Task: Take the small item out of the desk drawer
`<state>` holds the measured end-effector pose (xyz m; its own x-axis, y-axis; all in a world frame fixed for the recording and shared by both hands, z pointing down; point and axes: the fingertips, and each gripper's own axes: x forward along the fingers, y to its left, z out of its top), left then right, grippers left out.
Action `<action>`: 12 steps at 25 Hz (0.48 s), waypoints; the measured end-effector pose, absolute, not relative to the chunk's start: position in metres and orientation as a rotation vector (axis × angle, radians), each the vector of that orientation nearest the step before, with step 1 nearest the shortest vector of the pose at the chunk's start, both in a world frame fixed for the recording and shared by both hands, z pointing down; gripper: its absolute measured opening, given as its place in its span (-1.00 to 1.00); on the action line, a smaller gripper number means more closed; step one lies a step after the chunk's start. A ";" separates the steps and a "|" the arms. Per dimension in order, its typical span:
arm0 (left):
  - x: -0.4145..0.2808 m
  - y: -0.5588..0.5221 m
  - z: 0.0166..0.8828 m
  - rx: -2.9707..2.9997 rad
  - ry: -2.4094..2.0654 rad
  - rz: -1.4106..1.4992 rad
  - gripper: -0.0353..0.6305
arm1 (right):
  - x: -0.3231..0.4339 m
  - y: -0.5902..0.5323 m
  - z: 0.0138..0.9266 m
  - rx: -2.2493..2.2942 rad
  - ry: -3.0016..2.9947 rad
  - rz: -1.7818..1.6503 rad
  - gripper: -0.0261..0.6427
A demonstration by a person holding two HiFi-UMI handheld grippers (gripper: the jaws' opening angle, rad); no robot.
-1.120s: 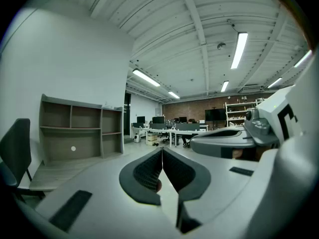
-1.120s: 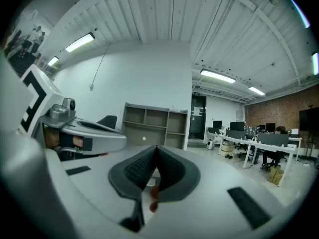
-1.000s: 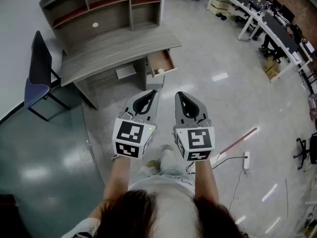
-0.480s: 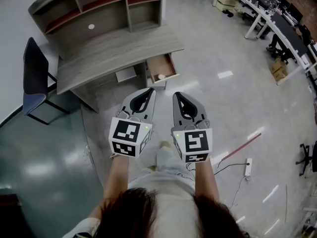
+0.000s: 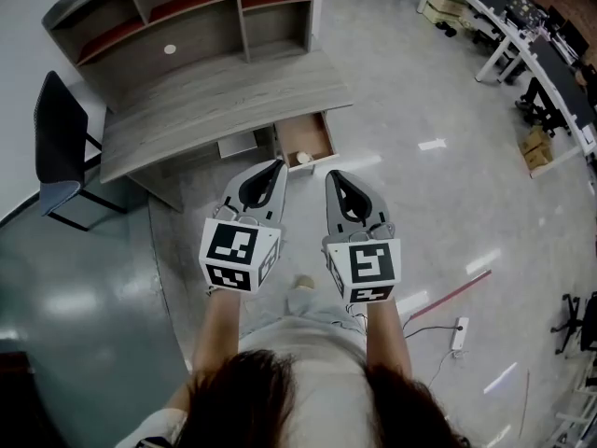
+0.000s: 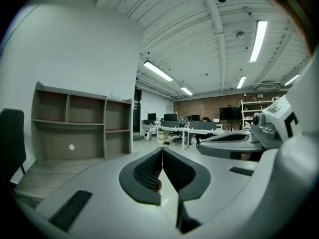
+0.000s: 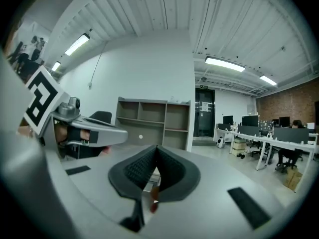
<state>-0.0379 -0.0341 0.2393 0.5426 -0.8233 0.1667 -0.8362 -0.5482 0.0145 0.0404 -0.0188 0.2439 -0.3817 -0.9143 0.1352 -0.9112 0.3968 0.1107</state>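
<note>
Both grippers held out ahead of the torso, side by side, pointing forward and nearly level. Left gripper (image 5: 276, 164): jaws closed, tips meeting, nothing gripped. Right gripper (image 5: 334, 175): same, jaws closed and empty. The 2 grippers sit near each other, not touching. Forearms roughly parallel.

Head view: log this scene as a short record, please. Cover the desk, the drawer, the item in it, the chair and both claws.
desk: grey wood, with a shelf unit on top
drawer: pulled open, under the desk's right end as pictured
small item: pale and round, lying at the drawer's near edge, untouched
chair: dark, at the desk's left end
left claw: shut, empty, held in front of the desk
right claw: shut, empty, beside the left one
</note>
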 end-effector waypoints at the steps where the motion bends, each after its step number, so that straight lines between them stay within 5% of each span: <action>1: -0.036 -0.040 0.241 2.668 -1.457 0.211 -0.84 | 0.043 -0.025 0.246 1.627 -2.474 -0.039 -0.84; 12: -0.034 -0.087 0.271 2.568 -1.551 0.211 -0.84 | 0.057 -0.083 0.280 1.527 -2.487 -0.001 -0.84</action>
<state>-0.0336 -0.0866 0.2708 0.4607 -0.8673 0.1883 -0.8861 -0.4615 0.0424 0.0572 -0.0830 0.2802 -0.4342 -0.8810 0.1880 -0.8808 0.4590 0.1164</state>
